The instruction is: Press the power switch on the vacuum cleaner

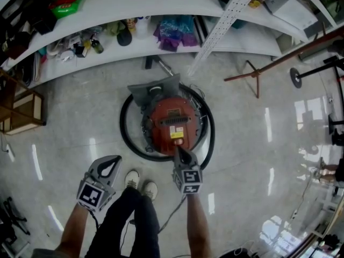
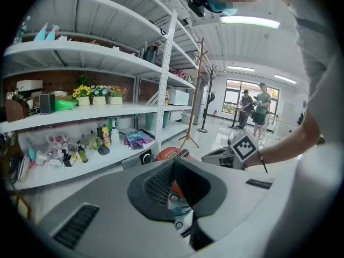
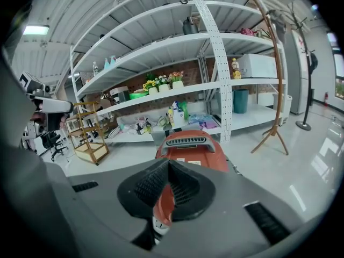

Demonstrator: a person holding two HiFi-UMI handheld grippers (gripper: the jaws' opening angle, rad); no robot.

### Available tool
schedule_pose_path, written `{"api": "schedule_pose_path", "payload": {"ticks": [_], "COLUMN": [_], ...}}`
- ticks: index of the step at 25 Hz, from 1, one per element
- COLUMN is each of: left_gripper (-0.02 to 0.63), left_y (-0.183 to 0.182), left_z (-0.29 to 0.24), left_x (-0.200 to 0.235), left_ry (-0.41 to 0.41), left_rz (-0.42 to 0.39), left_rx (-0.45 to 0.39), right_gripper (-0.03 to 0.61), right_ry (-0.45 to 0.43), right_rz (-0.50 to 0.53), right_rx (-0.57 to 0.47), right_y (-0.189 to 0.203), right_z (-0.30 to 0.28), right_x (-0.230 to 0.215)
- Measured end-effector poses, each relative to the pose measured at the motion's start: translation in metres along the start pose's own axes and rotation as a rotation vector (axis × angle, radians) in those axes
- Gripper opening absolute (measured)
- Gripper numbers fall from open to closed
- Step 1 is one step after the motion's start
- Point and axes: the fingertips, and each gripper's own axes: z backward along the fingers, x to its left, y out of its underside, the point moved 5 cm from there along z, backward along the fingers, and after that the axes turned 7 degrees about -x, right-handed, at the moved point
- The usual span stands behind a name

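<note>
Head view is showing my right gripper [image 1: 178,151], jaws closed on nothing, bearing on the near edge of the round red plastic vacuum cleaner [image 1: 167,117] on the floor [image 1: 258,160], perhaps off its switch and risking a slip down the curved shell, while my left gripper [image 1: 116,160] is hanging closed, empty.

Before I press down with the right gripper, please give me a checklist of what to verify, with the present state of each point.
1. Right gripper over the vacuum cleaner: ok, its tip is at the near end of the red body.
2. Right jaws closed for pushing: ok, they meet at the tip.
3. Tip exactly on the power switch: cannot tell, the switch is not clearly seen.
4. Left gripper clear of the vacuum cleaner: ok, apart from it, jaws together, empty.
5. Hose out of the way: ok, looped around the body, not under the tip.
</note>
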Motion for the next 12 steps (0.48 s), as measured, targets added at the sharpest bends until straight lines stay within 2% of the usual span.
{"api": "schedule_pose_path", "payload": {"ticks": [12], "left_gripper": [0.009], "left_y": [0.004], "left_z": [0.002], "left_x": [0.001], "left_ry": [-0.015], "left_rz": [0.013], "left_rx": [0.000], "right_gripper": [0.008], "right_ry": [0.009], "right_rz": [0.001], "right_rx": [0.052], "right_y": [0.024], "right_z": [-0.022], "right_x": [-0.010]}}
